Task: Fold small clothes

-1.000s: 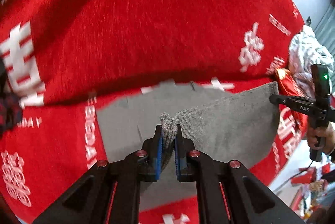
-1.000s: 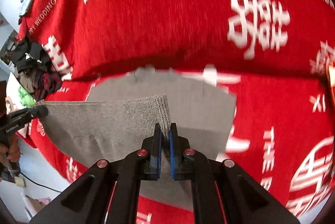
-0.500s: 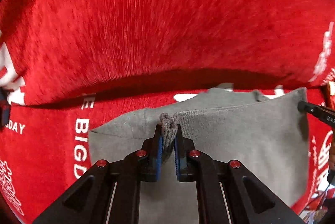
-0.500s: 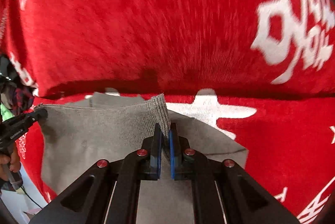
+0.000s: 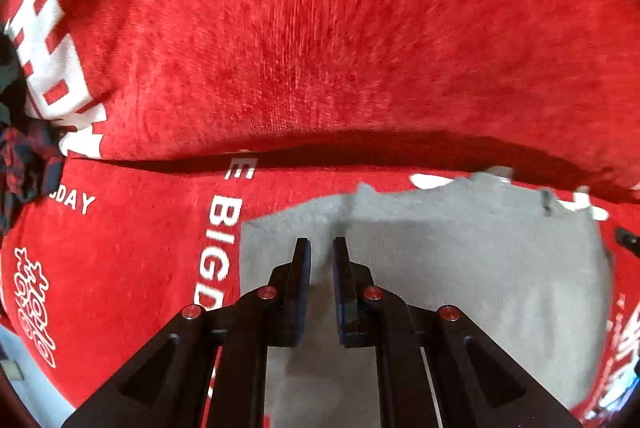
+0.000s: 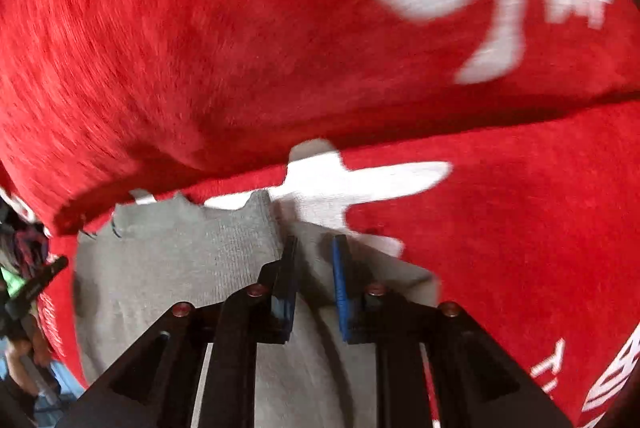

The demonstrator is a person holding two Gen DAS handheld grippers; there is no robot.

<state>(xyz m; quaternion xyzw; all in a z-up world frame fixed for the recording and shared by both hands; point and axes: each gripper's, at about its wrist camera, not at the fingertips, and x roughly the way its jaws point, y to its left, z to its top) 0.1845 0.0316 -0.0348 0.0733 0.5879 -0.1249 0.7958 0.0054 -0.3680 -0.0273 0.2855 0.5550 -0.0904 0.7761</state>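
Observation:
A grey knit garment (image 5: 460, 268) lies folded flat on the red cloth with white lettering (image 5: 320, 48). My left gripper (image 5: 321, 248) is open and empty just above the garment's left part. In the right wrist view the same garment (image 6: 180, 268) lies under my right gripper (image 6: 314, 248), which is open and empty over the garment's right edge. The tip of the right gripper shows at the right edge of the left wrist view (image 5: 626, 238). The left gripper and the hand holding it show at the left edge of the right wrist view (image 6: 36, 284).
The red cloth (image 6: 520, 228) has a raised fold with a dark shadow just beyond the garment. A dark plaid pile of clothes (image 5: 24, 156) lies at the far left of the left wrist view.
Both grippers have let go of the grey garment and opened. The lifted edge has dropped flat onto the lower layer. Both cameras have moved closer to the cloth.

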